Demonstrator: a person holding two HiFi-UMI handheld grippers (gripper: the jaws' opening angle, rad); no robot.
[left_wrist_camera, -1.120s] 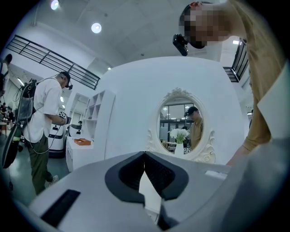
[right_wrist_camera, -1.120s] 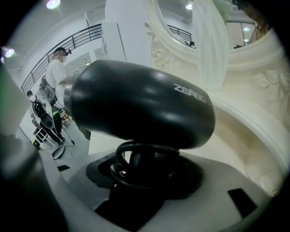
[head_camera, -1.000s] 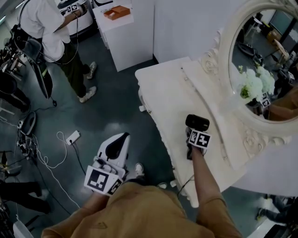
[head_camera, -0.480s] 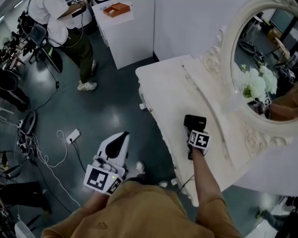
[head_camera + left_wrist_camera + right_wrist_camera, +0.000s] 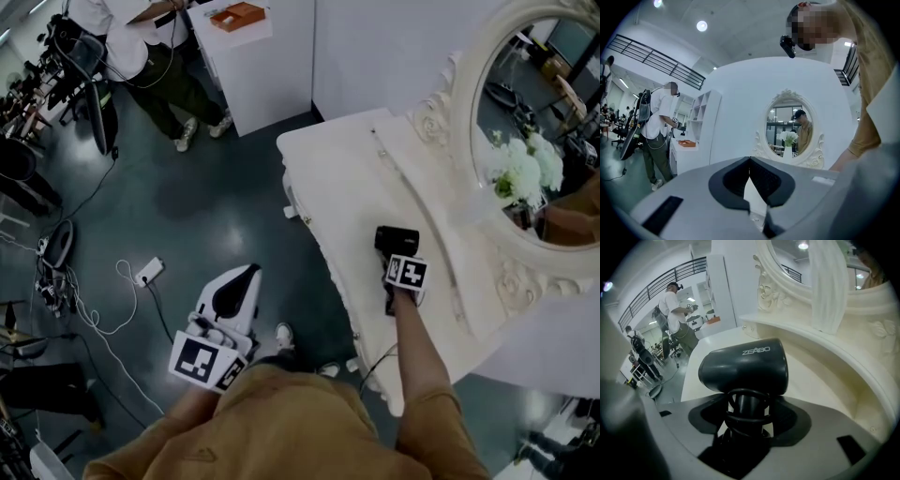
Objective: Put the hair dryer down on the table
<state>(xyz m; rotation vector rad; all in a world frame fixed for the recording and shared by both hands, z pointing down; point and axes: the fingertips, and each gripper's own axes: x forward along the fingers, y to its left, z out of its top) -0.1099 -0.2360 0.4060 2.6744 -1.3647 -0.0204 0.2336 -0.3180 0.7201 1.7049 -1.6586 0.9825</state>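
— Where's the black hair dryer (image 5: pixel 745 366)?
— Over the white carved dressing table (image 5: pixel 328 178), between its front edge and the oval mirror. The right gripper (image 5: pixel 747 416) has its jaws clamped on the cord-wrapped handle. Whether the dryer's body touches the tabletop is hidden.
— And the left gripper (image 5: pixel 750 161)?
— Out over the dark floor, jaw tips together, empty.
— Any change?
— The dryer has barely shifted. The bystander in a white shirt (image 5: pixel 141 47) has walked to the top edge and is now cut off.

Dim head view; ceiling lamps (image 5: pixel 701 26) light both fisheye views, dark at corners.
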